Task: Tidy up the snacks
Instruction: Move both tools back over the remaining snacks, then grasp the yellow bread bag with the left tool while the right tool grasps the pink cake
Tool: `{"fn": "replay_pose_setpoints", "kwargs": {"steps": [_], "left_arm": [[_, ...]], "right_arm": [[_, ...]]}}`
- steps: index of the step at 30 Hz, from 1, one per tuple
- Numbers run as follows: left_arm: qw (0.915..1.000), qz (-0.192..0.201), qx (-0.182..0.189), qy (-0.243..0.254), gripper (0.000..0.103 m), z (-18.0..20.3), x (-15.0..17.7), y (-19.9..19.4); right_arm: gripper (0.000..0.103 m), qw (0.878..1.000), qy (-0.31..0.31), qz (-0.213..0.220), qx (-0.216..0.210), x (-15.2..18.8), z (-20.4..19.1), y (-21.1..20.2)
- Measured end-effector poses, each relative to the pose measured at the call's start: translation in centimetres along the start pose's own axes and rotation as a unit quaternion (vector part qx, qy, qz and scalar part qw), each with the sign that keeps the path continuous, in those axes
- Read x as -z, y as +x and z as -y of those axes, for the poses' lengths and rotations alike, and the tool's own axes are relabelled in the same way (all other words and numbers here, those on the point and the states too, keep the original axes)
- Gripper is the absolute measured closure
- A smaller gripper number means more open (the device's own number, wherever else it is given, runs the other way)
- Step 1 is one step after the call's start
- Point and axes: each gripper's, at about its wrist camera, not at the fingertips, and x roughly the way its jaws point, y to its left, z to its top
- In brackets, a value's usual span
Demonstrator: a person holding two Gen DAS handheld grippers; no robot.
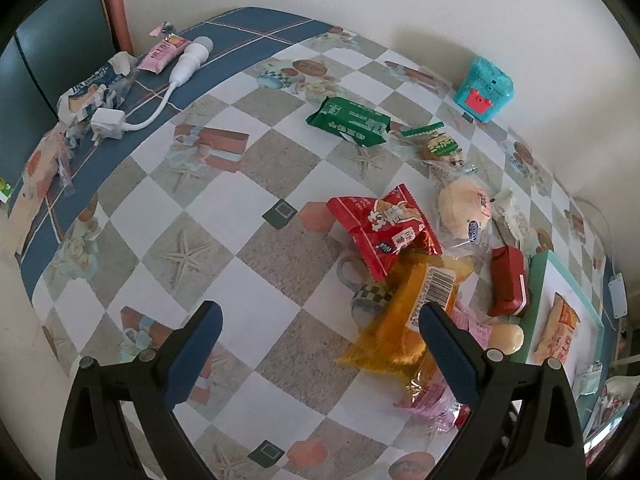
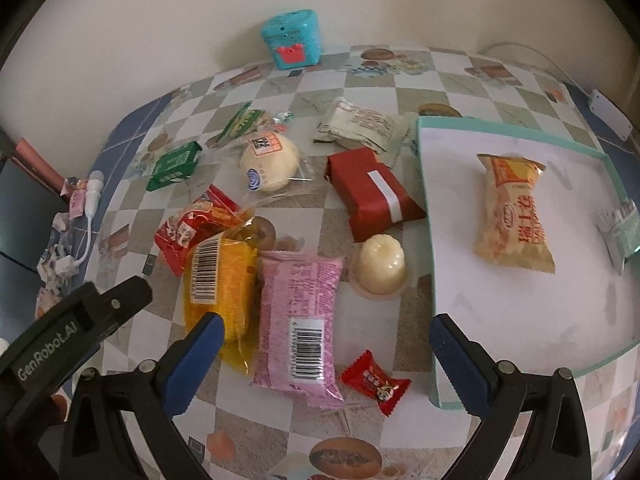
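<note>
Both claws (image 1: 320,320) (image 2: 324,332) gape over crinkly pink packet (image 2: 298,320), glossy yellow wrapper (image 2: 220,284)

**Surfaces and finishes around the tray**

Your tray (image 2: 520,160) looks matt white inside with a smooth teal rim. On it lies a crinkly, glossy foil packet (image 2: 514,216). Just left of the tray you see a matt red paper-wrapped box (image 2: 372,196), a shiny plastic jelly cup (image 2: 380,268) and a glossy pink wrapper (image 2: 298,316).

"GenRobot.AI" on left gripper (image 2: 132,300) body; "nice" on red snack packet (image 1: 380,236); barcodes unreadable.
</note>
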Motion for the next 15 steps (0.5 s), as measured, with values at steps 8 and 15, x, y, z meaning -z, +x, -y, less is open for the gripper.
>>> {"fn": "replay_pose_setpoints", "kwargs": {"steps": [8,15], "left_arm": [[0.9998,-0.014,0.009,-0.005,0.004,0.1,-0.2,1.0],[0.9991,-0.033,0.025,0.01,0.004,0.9,-0.4,2.2]], "right_arm": [[0.01,1.0,0.001,-0.001,0.004,-0.2,-0.1,1.0],[0.018,1.0,0.006,-0.014,-0.01,-0.4,0.1,2.2]]}}
